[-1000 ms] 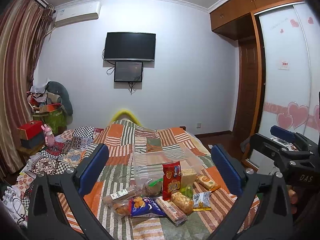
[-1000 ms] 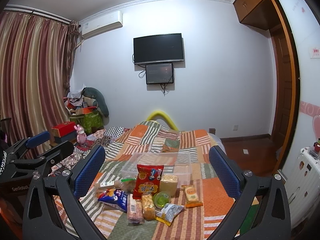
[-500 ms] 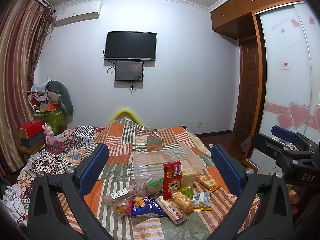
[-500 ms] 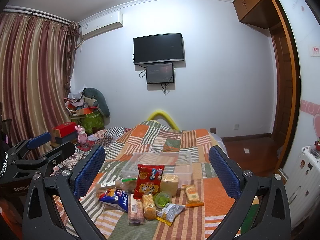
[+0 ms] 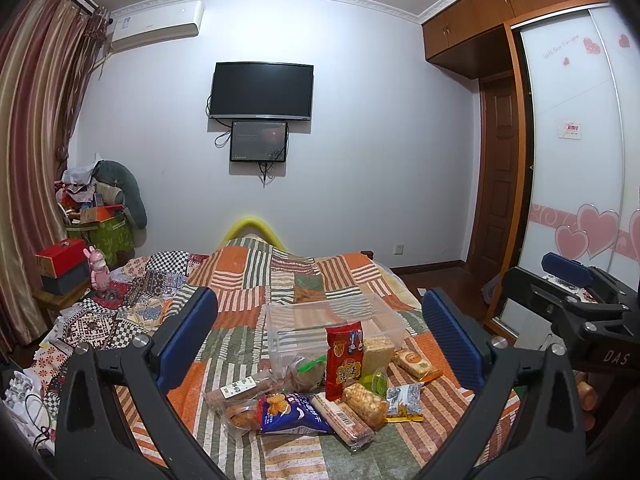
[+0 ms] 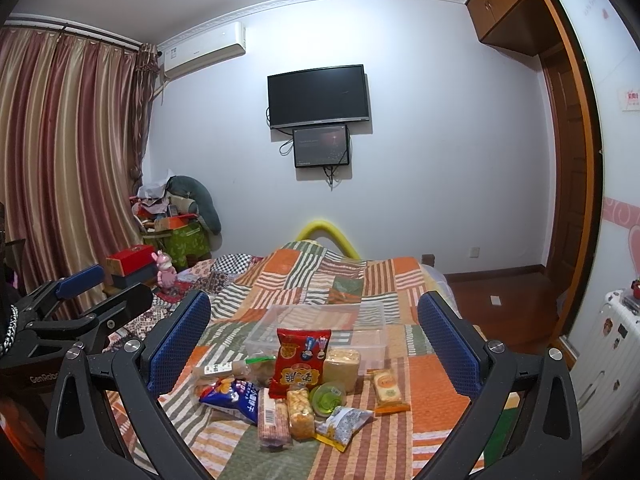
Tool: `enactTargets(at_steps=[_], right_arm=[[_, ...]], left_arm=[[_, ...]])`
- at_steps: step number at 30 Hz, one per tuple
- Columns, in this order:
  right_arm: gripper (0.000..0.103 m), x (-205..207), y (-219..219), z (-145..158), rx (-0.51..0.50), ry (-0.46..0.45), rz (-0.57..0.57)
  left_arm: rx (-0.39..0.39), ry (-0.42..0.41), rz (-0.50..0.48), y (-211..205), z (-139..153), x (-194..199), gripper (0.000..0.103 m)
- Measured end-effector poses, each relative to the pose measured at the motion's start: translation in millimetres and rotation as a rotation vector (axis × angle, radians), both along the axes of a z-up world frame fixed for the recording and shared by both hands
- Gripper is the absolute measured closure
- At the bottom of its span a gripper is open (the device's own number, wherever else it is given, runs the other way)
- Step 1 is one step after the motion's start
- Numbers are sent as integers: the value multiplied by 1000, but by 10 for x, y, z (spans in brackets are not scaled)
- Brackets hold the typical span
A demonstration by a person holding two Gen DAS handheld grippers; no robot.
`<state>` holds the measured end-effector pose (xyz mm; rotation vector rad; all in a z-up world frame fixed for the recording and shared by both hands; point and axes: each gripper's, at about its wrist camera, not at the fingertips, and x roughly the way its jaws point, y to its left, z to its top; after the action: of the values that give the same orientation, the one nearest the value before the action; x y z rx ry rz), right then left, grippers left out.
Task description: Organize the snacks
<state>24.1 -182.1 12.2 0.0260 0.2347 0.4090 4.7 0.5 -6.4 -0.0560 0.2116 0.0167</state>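
Note:
A pile of snacks lies on the patchwork bedspread point(image 5: 248, 280). In it are an upright red bag point(image 5: 344, 356) point(image 6: 302, 360), a blue bag point(image 5: 290, 408) point(image 6: 234, 394), a green jelly cup point(image 6: 328, 398) and several wrapped biscuit packs. Just behind the pile stands a clear plastic box point(image 5: 296, 344) point(image 6: 260, 340), which looks empty. My left gripper point(image 5: 320, 300) hovers above the near end of the bed, open, with nothing between its blue pads. Beside it on the right, my right gripper point(image 6: 314, 304) is open and empty too. Both are well short of the snacks.
Folded patterned cloths point(image 5: 120, 312) and a pink toy point(image 5: 98, 272) crowd the bed's left side, with boxes and bags point(image 6: 180, 236) beyond. A wardrobe point(image 5: 580, 160) and a white suitcase point(image 6: 612, 344) stand on the right. A television point(image 5: 262, 90) hangs on the far wall.

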Motion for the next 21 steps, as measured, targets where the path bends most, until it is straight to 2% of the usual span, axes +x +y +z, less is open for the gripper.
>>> enactTargets(at_steps=[9,12,16,21], right_arm=[[0,57,-15,-61,6,20,2],[0,92,-9,-90,-6,22,4],[8,169,-14,-148,-14,42,14],[19,326,-45,-264,-22,99,21]], left_arm=[[-3,-4,11,18,-36,40,0],[-5,1,8,24,-57,65,3],[1,36,6,17,-121,178,16],[-4,102,4,87,-255,374,25]])
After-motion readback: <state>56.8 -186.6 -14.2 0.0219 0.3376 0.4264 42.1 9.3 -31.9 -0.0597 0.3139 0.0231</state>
